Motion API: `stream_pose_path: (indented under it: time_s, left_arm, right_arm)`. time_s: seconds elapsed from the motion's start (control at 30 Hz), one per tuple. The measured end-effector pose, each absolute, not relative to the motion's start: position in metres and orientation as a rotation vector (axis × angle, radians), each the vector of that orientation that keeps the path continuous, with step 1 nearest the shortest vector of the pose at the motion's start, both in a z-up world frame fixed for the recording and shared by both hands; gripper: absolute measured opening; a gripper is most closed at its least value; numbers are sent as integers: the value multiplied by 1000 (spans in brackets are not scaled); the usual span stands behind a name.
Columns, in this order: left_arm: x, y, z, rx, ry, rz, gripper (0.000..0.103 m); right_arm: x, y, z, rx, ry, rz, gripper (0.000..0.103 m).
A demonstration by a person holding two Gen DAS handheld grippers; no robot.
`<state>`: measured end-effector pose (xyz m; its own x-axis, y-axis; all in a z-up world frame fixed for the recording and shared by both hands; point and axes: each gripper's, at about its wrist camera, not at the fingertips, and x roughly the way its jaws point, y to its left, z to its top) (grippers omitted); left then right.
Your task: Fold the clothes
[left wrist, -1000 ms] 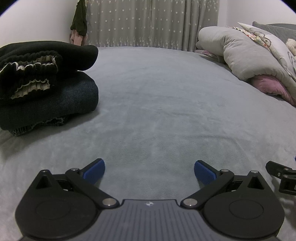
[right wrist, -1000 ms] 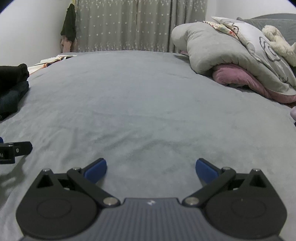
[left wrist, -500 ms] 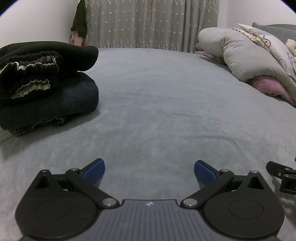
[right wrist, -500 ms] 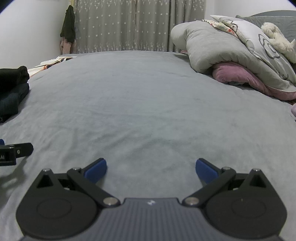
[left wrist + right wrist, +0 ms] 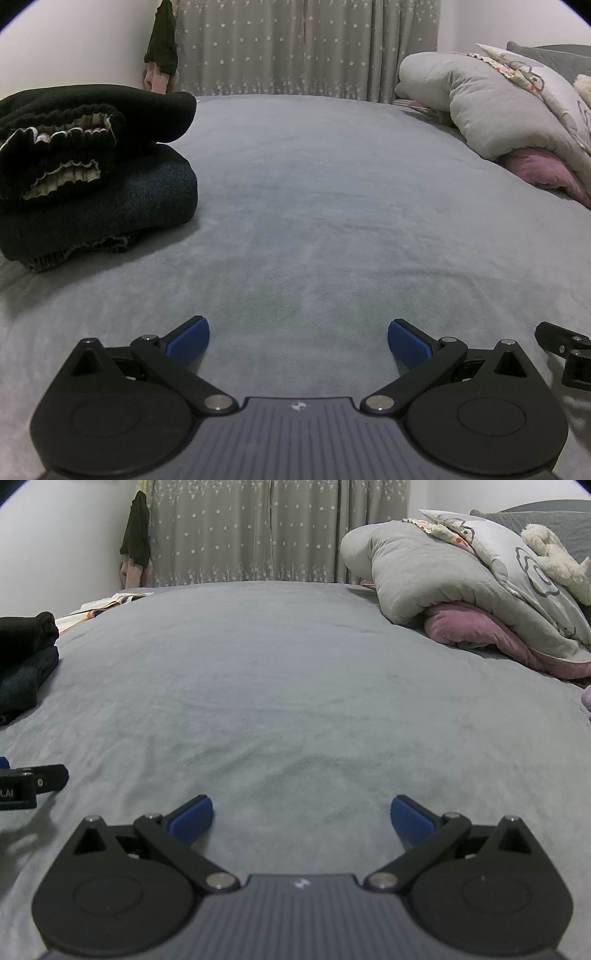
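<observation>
Left wrist: folded clothes beside empty tool

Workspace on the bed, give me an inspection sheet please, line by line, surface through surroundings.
Surface: grey bedspread, bare in front of both grippers.
Job's things: black garment stacked on a folded dark blue garment, far left.
Clutter: open book at the far edge; grey duvet over a pink blanket; plush toy.
Grippers: left gripper open, empty; right gripper open, empty.
Cables: nothing seen.
Surroundings: star-patterned curtain; clothing hanging by the wall.
</observation>
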<state>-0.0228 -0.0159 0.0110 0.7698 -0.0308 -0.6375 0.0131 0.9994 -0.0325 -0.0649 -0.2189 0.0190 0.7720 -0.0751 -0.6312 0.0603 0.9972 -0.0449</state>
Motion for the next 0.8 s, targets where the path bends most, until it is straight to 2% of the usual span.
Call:
stream_pose_path:
  time_s: [0.8]
  left_arm:
    - [-15, -15, 13, -25, 696, -7, 103]
  right_arm:
    - [-62, -220, 19, -56, 680, -85, 103]
